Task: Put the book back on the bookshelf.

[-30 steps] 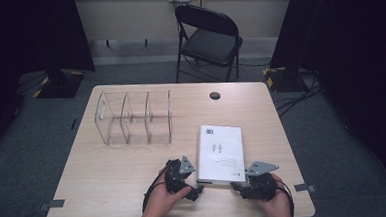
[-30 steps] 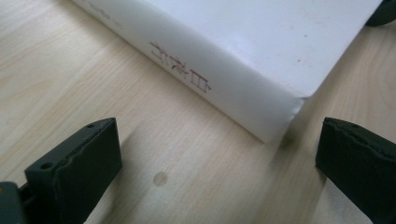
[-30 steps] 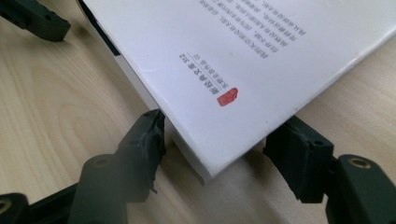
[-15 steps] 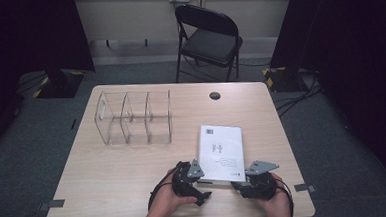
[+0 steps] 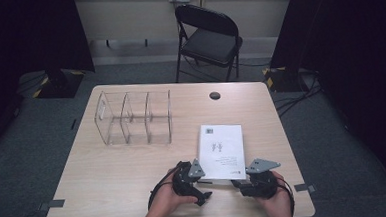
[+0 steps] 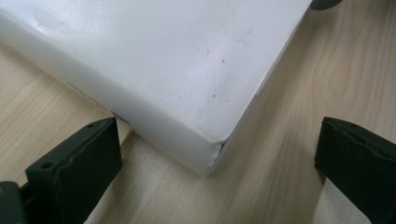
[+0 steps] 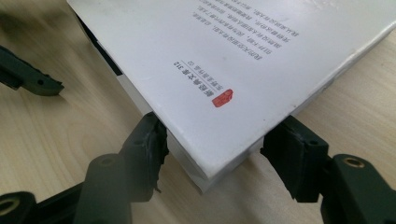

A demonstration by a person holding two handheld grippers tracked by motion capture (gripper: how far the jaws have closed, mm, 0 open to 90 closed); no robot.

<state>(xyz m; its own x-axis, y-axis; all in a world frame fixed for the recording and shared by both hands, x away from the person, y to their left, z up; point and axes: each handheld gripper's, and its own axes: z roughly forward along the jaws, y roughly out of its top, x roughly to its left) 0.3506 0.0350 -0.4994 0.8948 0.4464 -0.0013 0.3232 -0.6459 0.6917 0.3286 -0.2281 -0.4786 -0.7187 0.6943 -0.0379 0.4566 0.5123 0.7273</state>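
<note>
A white book [image 5: 222, 151] lies flat on the light wood table [image 5: 110, 193], right of centre and toward the near edge, w/ small print and a tiny red mark on its cover. Beyond it, to the left, a clear plastic organiser [image 5: 134, 117] w/ three compartments stands upright, well apart from the book. A round dark grommet [image 5: 214, 95] sits in the tabletop near the far edge, and a black folding chair [image 5: 208, 37] stands on the floor behind the table.

Both hands work at the book's near edge. The left gripper [image 5: 197, 184] is at the near left corner; in the left gripper view its jaws stand wide apart, the corner of the book [image 6: 187, 70] between them but touching neither, wood showing on both sides. That corner looks slightly dented (a small crease at the tip).

The right gripper [image 5: 244, 178] is at the near right corner. In the right gripper view its jaws are set either side of that corner of the book [image 7: 224, 70], one against each edge, pressed up to the page block; the corner appears lifted a bit off the table w/ shadow under it. The left gripper's jaw tip [image 7: 28, 77] shows at that view's left edge, resting low over the wood.
</note>
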